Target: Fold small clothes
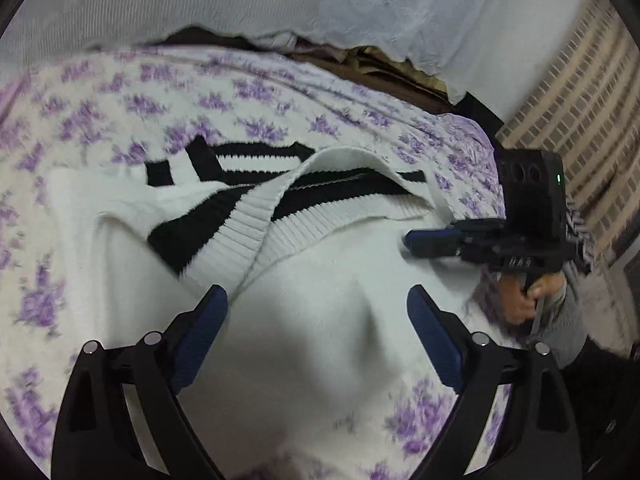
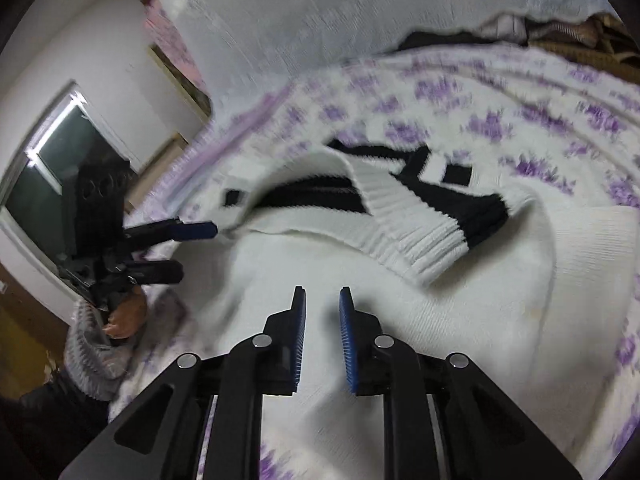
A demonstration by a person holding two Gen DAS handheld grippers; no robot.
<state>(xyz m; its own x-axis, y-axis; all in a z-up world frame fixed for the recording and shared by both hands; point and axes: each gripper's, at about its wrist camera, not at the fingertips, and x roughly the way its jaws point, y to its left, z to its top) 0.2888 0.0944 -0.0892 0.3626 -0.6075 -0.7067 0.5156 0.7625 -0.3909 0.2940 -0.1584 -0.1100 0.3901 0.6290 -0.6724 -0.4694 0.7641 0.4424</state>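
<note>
A white bedspread with purple flowers (image 1: 256,96) is covering the surface. At twelve o'clock a pale grey blanket (image 1: 360,4) is lying behind it. At three o'clock a brick-patterned wall (image 1: 580,92) is showing. A dark window (image 2: 52,176) is standing at nine o'clock.

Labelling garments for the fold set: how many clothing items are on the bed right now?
1. A white knit sweater with black stripes lies on the floral purple bedspread, between the left gripper and the right gripper. Anything under it would be hidden.
</note>
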